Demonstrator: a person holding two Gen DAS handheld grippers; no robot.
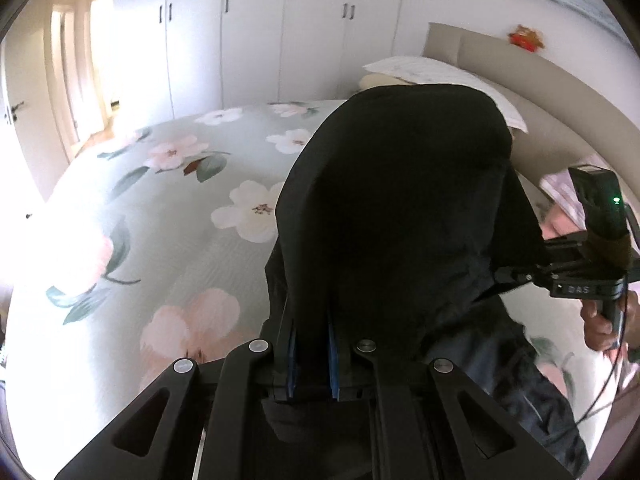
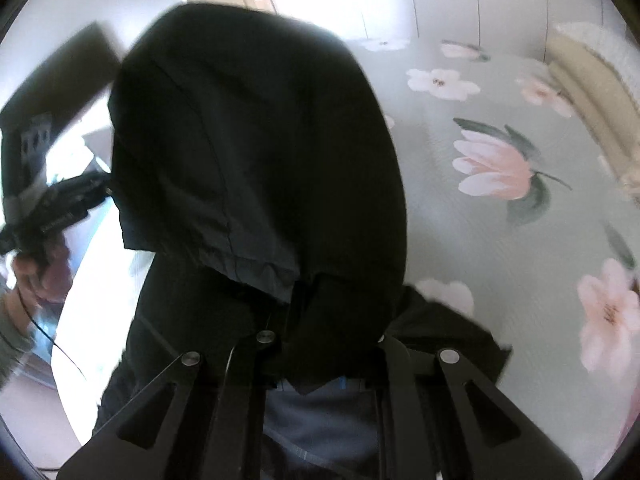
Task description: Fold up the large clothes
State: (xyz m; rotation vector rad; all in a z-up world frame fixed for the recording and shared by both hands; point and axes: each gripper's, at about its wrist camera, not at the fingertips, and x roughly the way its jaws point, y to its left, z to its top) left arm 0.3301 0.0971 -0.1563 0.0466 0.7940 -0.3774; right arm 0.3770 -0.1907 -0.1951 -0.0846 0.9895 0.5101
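Observation:
A large black garment [image 1: 404, 200] hangs lifted above the bed, stretched between both grippers. In the left wrist view my left gripper [image 1: 312, 320] is shut on one edge of the cloth. Its blue pads [image 1: 291, 360] show below the fabric, and its fingertips are hidden. At the right of that view my right gripper [image 1: 516, 276], held by a hand [image 1: 604, 328], pinches the other edge. In the right wrist view the garment [image 2: 256, 140] drapes over my right gripper [image 2: 320, 344] and hides its tips. My left gripper [image 2: 96, 188] grips the cloth at the far left.
Under the garment lies a bed with a pale green floral sheet [image 1: 192, 216] [image 2: 500, 240]. A white pillow [image 1: 436, 72] and a beige headboard [image 1: 540, 76] stand at the bed's far end. White wardrobe doors [image 1: 248, 32] lie beyond, with a bright doorway [image 1: 88, 64] at left.

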